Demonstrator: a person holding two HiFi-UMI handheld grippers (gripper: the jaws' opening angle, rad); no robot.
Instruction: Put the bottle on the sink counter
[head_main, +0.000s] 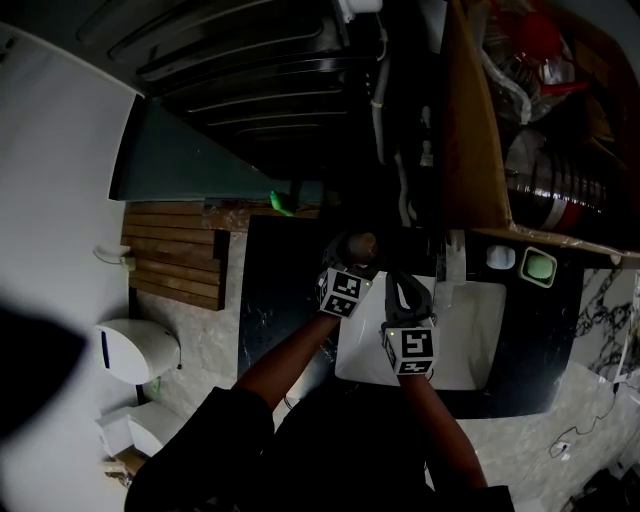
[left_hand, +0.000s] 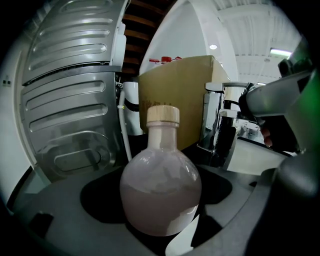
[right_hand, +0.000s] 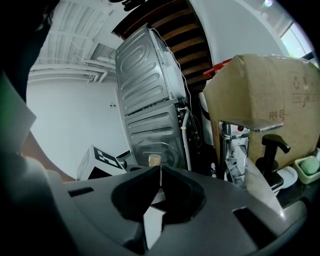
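A round glass bottle (left_hand: 160, 192) with pinkish liquid and a cork cap stands upright between the jaws of my left gripper (left_hand: 161, 227), which is shut on its belly. From the head view, the bottle (head_main: 362, 243) and left gripper (head_main: 352, 262) hover at the back edge of the black sink counter (head_main: 275, 290), near the white basin (head_main: 480, 330). I cannot tell whether the bottle touches the counter. Just right of it, my right gripper (head_main: 405, 290) is over the basin; its jaws (right_hand: 160, 185) are shut with nothing between them. The cork (right_hand: 155, 159) peeks over them.
A cardboard box (head_main: 470, 120) stands behind the sink, with a chrome faucet (right_hand: 232, 150) and a black pump dispenser (right_hand: 272, 150) before it. A green soap dish (head_main: 538, 266) sits at the right. A ribbed metal appliance back (left_hand: 70, 90) rises on the left. Wooden slats (head_main: 170, 255) lie far left.
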